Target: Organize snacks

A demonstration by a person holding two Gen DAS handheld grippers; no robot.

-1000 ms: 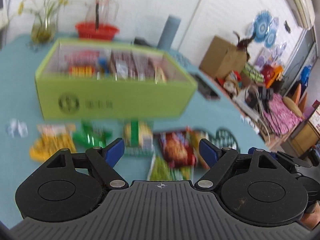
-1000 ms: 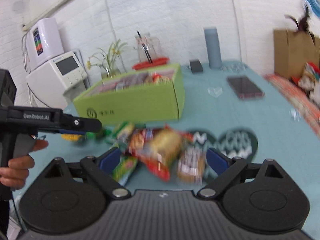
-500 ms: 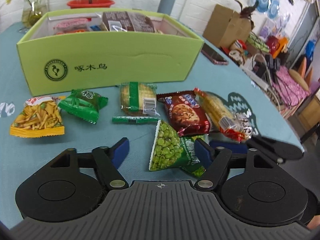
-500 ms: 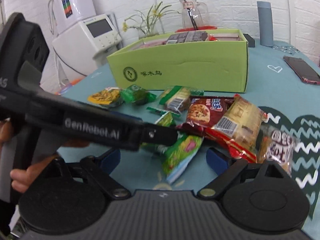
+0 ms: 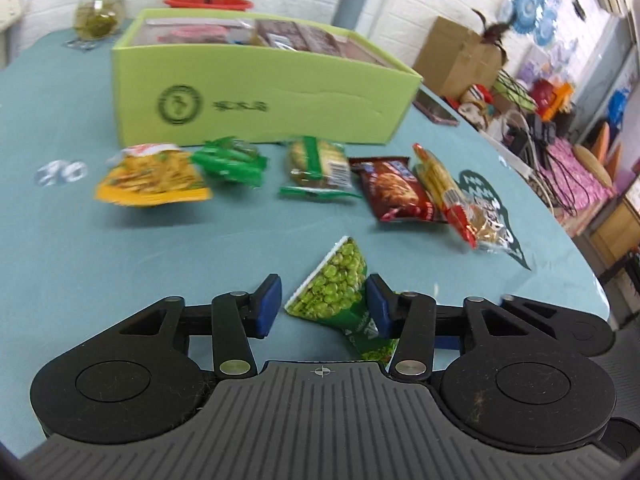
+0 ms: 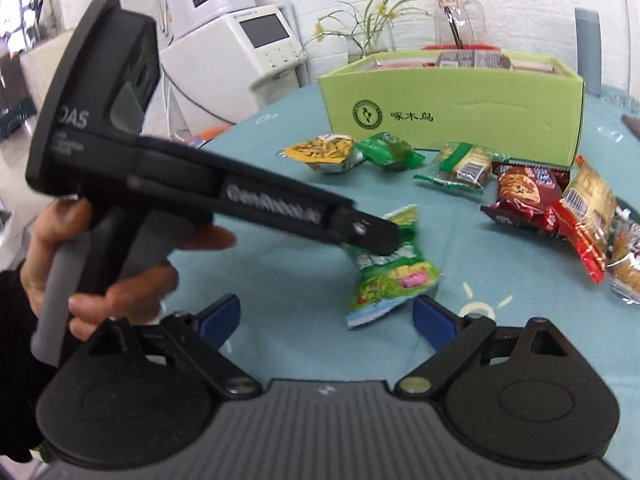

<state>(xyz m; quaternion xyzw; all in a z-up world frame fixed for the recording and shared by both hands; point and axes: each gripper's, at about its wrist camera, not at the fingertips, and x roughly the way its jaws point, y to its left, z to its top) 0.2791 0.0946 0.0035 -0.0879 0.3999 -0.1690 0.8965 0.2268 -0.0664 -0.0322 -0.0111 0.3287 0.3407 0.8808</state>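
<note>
- Lying loose on the one teal table (image 5: 80, 264) are eight snacks, counted from left to right in the left wrist view.
- One yellow packet (image 5: 152, 176) is the most left, and one green packet (image 5: 232, 160) is just beside it.
- One cracker packet (image 5: 316, 162) with a green band comes next, with one thin green stick (image 5: 320, 193) touching its near edge.
- One red cookie packet (image 5: 396, 188) follows, then one long red-and-yellow packet (image 5: 444, 192) which overlaps it, then one clear packet (image 5: 490, 222) with brown pieces under that.
- One green pea packet (image 5: 340, 280) lies apart from this row, nearer to the camera.
- One light green box (image 5: 260, 96) stands behind the row, open on top; it has packets inside, too blurred to count.
- The left gripper (image 5: 322, 306), held by one hand (image 6: 100, 264), has just been closing its jaws around the pea packet. One pad touches the packet; on the other side a small gap shows, so it is not yet clamped.
- The right gripper (image 6: 326, 320) has its jaws spread wide and grasps nothing; the low end of the pea packet lies just ahead of them.
</note>
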